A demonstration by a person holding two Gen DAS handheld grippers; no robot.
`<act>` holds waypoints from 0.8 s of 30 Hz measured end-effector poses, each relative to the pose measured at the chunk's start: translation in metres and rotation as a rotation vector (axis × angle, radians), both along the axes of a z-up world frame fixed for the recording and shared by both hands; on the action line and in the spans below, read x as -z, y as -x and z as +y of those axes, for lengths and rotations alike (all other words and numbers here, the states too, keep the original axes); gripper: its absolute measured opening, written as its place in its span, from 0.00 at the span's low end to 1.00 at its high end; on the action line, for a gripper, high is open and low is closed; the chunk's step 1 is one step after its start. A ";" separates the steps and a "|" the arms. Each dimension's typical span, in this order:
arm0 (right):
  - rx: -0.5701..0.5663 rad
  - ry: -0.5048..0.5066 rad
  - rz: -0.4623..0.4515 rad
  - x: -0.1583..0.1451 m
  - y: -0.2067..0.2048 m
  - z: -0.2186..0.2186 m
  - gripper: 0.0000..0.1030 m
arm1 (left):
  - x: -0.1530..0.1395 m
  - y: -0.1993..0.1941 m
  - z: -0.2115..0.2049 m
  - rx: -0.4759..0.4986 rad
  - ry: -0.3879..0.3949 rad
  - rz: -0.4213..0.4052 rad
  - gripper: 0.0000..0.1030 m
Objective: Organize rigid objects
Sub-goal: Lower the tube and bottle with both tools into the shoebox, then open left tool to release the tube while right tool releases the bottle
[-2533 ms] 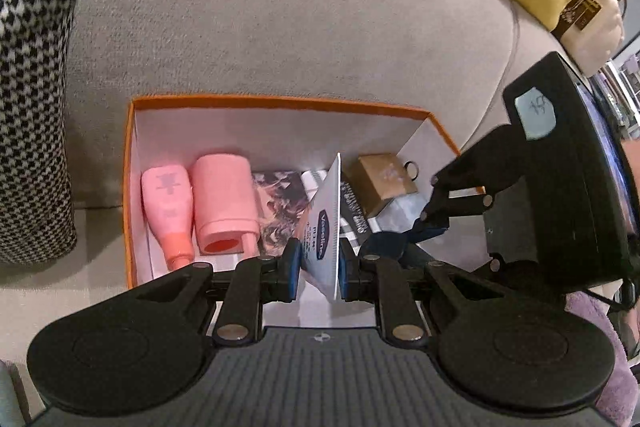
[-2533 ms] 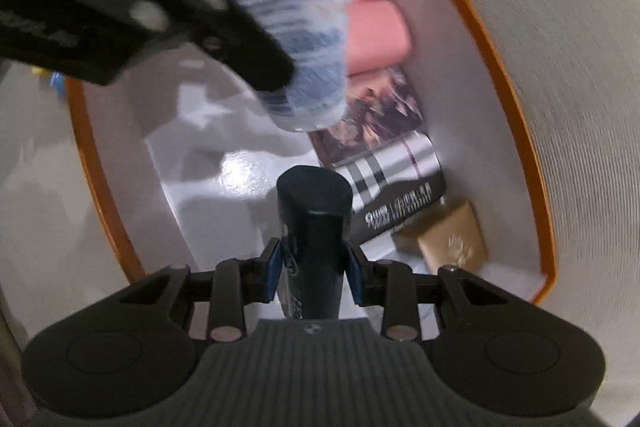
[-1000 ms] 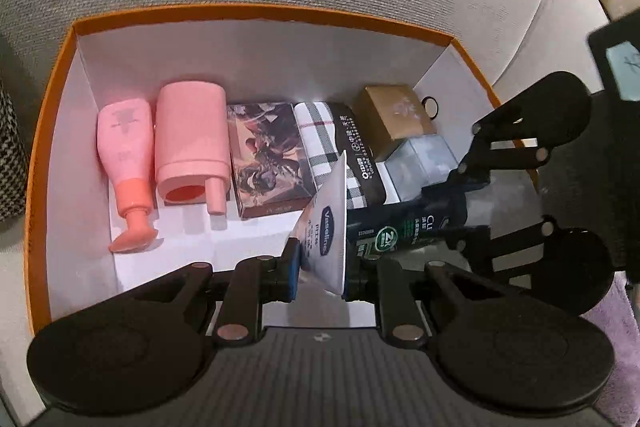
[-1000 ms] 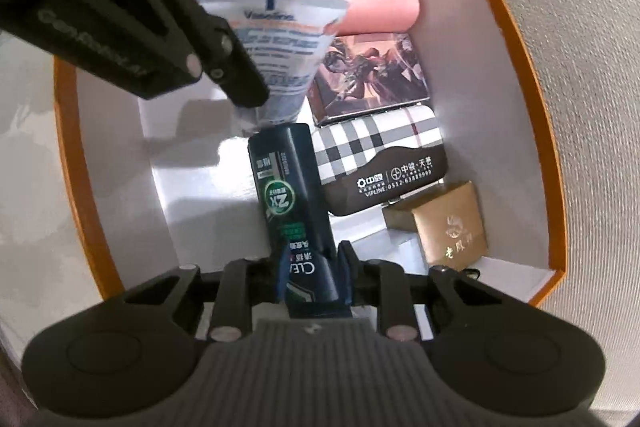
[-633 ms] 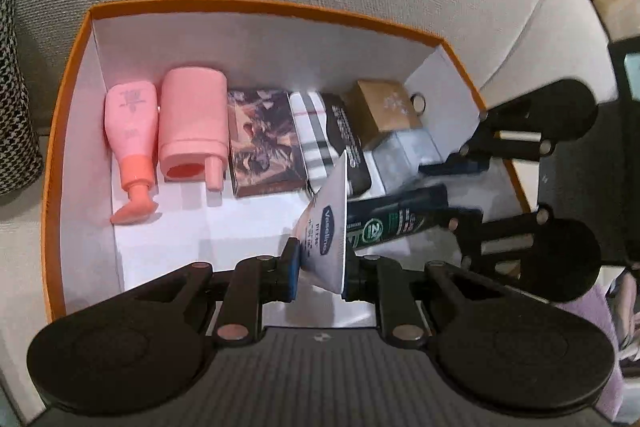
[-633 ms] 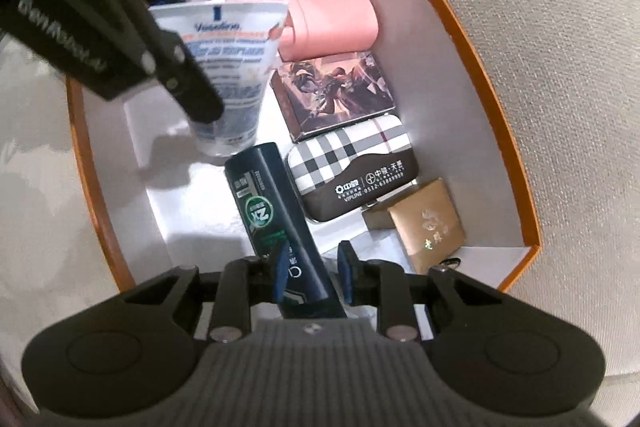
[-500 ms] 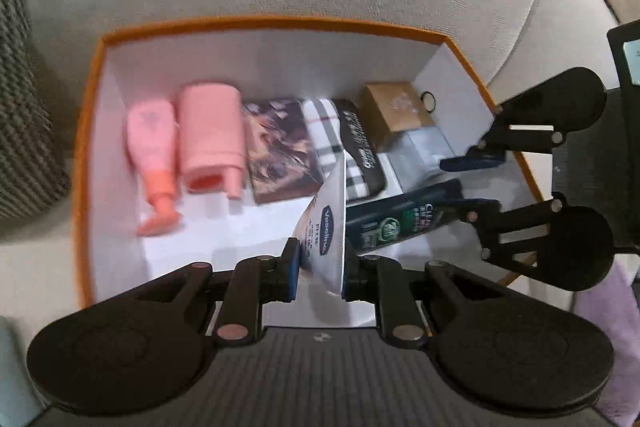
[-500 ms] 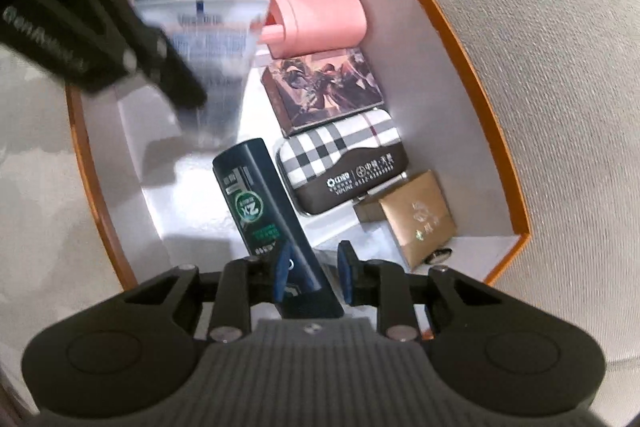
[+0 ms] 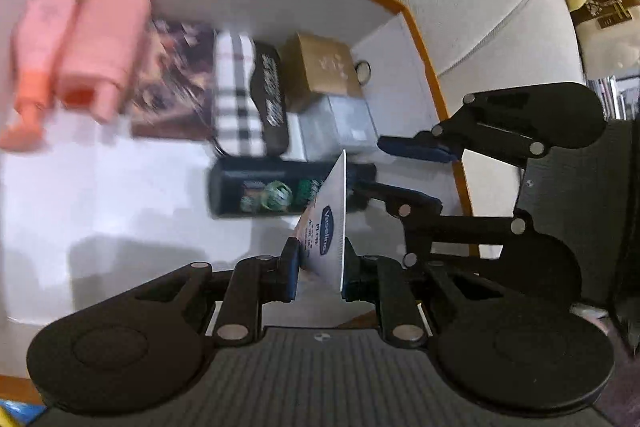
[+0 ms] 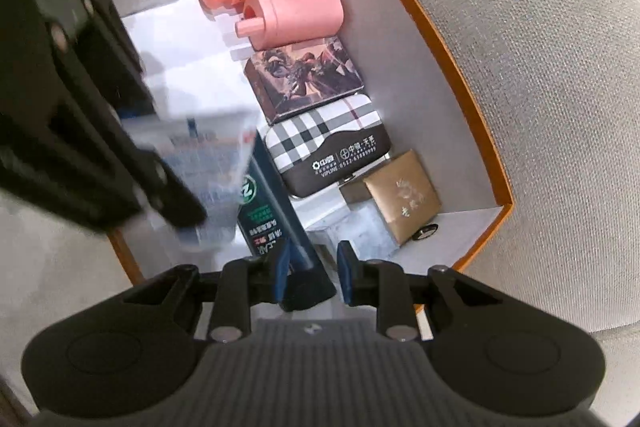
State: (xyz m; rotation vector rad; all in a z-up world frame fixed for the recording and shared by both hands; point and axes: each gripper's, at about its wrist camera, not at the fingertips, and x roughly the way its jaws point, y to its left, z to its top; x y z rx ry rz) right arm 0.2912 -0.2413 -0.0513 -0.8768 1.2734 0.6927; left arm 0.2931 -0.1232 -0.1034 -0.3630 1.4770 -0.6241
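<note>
Left gripper [image 9: 319, 251] is clamping narrow on the flat crimped end of a white Vaseline tube [image 9: 330, 227], and is hanging it cap-down over the near side of the orange-rimmed box [image 10: 400, 39] that is sitting on a grey sofa [image 10: 540, 67]. Right gripper [image 10: 313, 255] is standing over the cap end of the dark bottle [image 9: 264, 193], which is lying flat on the box floor. Its jaws are sitting slightly apart with a gap showing on one side, so they are apparently not pressing.

The step in hand is looking like placing the tube. The open white floor to the left of the dark bottle is offering the clearest spot. To do it well, the person should be lowering the tube until its cap is touching the floor, tipping it flat alongside the bottle, and only then letting go. The right gripper should be lifting clear first, since the two tools are crowding the same corner.

Counted, the sofa is carrying one box. Inside, two pink pump bottles [image 10: 298, 13] are lying side by side. Next to them are lying one dark bottle, one picture-printed box [image 10: 304, 75], one checked case [image 10: 328, 147], one grey box [image 10: 360, 227] and one gold box [image 10: 404, 195]. One tube is waiting above.
</note>
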 end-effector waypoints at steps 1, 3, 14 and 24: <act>-0.003 0.007 -0.004 0.000 0.001 -0.001 0.25 | 0.004 0.001 -0.004 -0.001 -0.001 0.006 0.20; -0.005 0.012 -0.011 0.000 0.002 -0.001 0.25 | 0.008 0.002 -0.010 0.001 -0.006 0.005 0.20; 0.001 -0.005 -0.029 -0.002 0.005 -0.004 0.25 | -0.001 -0.004 -0.002 0.015 -0.165 -0.009 0.39; 0.000 -0.012 -0.030 -0.002 0.004 -0.001 0.25 | -0.018 -0.009 0.012 0.097 -0.323 -0.112 0.56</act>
